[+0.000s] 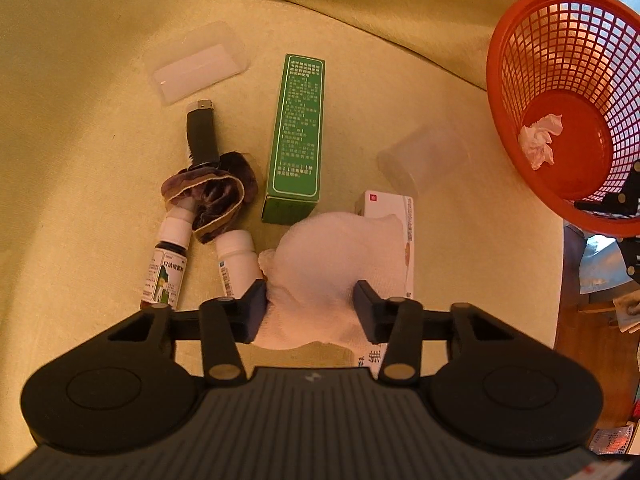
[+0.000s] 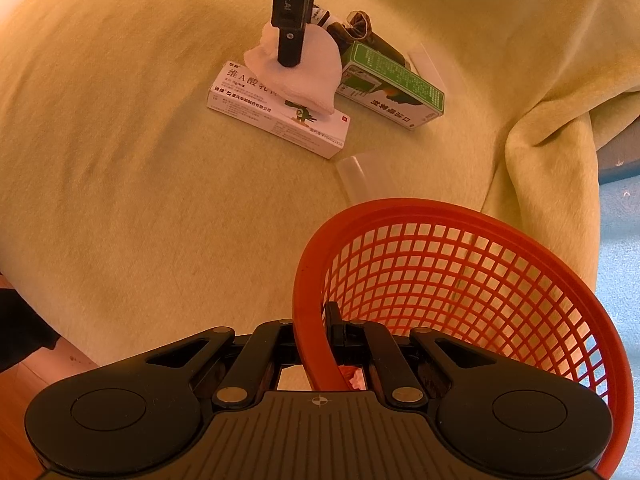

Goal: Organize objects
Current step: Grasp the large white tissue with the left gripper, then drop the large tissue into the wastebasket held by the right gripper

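My left gripper [image 1: 310, 304] is shut on a wad of white gauze [image 1: 320, 264], which rests over a white medicine box [image 1: 394, 216]. In the right wrist view the same gripper [image 2: 289, 46] comes down onto the gauze [image 2: 312, 76] above the white box [image 2: 276, 114]. My right gripper [image 2: 316, 332] is shut on the near rim of a red mesh basket [image 2: 460, 280]. The basket [image 1: 560, 80] is tilted and holds one crumpled tissue [image 1: 540, 142]. A green box [image 1: 298, 136] lies just beyond the gauze.
On the yellow cloth [image 1: 80, 120] left of the gauze lie a spray bottle [image 1: 166, 268], a white pill bottle [image 1: 238, 260], a brown scrunchie [image 1: 212, 196] and a black tube [image 1: 202, 132]. A clear lid [image 1: 198, 62] and a clear cup [image 1: 424, 156] lie nearby.
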